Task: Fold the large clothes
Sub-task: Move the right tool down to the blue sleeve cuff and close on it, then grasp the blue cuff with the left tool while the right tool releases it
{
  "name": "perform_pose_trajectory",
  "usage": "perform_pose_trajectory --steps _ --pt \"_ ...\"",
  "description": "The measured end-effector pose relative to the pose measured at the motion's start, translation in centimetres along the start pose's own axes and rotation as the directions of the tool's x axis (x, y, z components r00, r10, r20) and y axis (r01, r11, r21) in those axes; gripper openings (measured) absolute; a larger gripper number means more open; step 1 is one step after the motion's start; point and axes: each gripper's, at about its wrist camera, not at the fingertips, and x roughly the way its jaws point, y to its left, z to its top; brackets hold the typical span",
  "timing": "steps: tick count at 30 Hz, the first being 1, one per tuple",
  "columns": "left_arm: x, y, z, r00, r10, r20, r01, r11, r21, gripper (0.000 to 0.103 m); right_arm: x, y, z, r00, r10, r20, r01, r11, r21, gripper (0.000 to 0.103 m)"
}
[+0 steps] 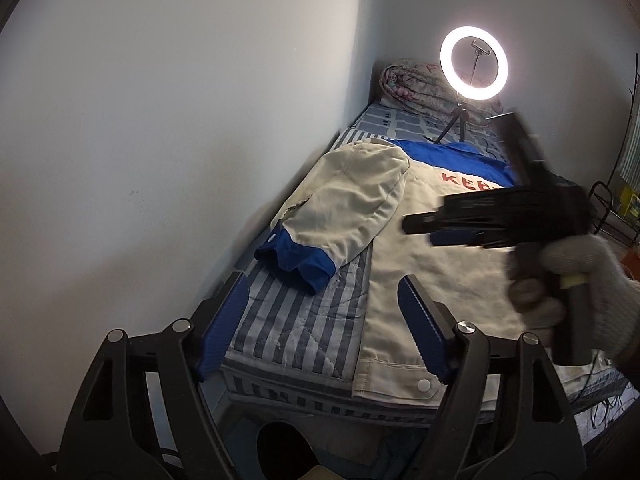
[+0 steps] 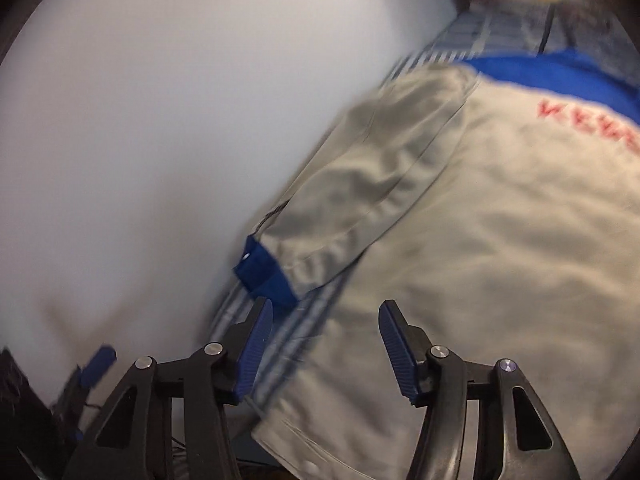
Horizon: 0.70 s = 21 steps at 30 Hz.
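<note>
A beige work jacket (image 1: pixel 432 264) with a blue yoke and red lettering lies back-up on the striped bed. Its left sleeve (image 1: pixel 352 208) with a blue cuff (image 1: pixel 296 260) lies alongside the body. My left gripper (image 1: pixel 324 320) is open and empty above the bed's near end, just short of the jacket's hem. My right gripper (image 2: pixel 326 344) is open and empty above the jacket (image 2: pixel 480 240), near the blue cuff (image 2: pixel 264 272). It shows blurred in the left wrist view (image 1: pixel 424 226), held by a gloved hand.
A lit ring light (image 1: pixel 474 64) on a small tripod stands at the far end of the bed, in front of a rolled quilt (image 1: pixel 416 84). A white wall (image 1: pixel 180 120) runs along the bed's left side. A metal rack (image 1: pixel 616 200) stands at the right.
</note>
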Motion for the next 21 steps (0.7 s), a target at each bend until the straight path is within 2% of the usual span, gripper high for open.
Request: perform_pose_trajectory --steps 5,8,10,14,15,16,19,21 --pt "0.0 0.4 0.2 1.000 -0.011 0.006 0.011 1.000 -0.015 0.079 6.5 0.5 1.3 0.995 0.010 -0.102 0.001 0.994 0.107 0.058" --pt "-0.2 0.8 0.3 1.000 -0.011 0.012 0.011 1.000 -0.018 0.079 9.0 0.1 1.9 0.987 0.061 -0.145 -0.028 0.976 0.218 0.060" --pt "-0.3 1.1 0.4 1.000 -0.010 0.014 0.011 1.000 -0.025 0.079 10.5 -0.3 1.9 0.984 0.069 -0.163 -0.020 0.959 0.283 0.063" --pt "-0.4 1.9 0.4 1.000 -0.014 0.016 0.015 0.999 -0.044 0.079 12.3 -0.3 1.7 0.982 0.087 -0.170 -0.025 0.942 0.336 0.062" --pt "-0.5 1.9 0.4 1.000 -0.012 0.019 0.013 0.999 -0.044 0.079 12.5 -0.1 1.7 0.982 0.094 -0.165 -0.034 0.943 0.332 0.059" --pt "-0.6 1.9 0.5 1.000 -0.008 0.022 0.009 0.999 -0.042 0.079 12.7 0.1 1.7 0.980 0.105 -0.170 -0.045 0.945 0.323 0.044" --pt "-0.7 2.0 0.6 1.000 -0.008 0.030 0.009 0.999 -0.041 0.079 12.3 0.5 1.9 0.975 0.133 -0.176 -0.076 0.951 0.298 0.017" --pt "-0.7 1.9 0.5 1.000 -0.010 0.029 0.011 0.999 -0.038 0.079 11.1 0.6 2.0 0.974 0.169 -0.152 -0.118 0.948 0.296 0.008"
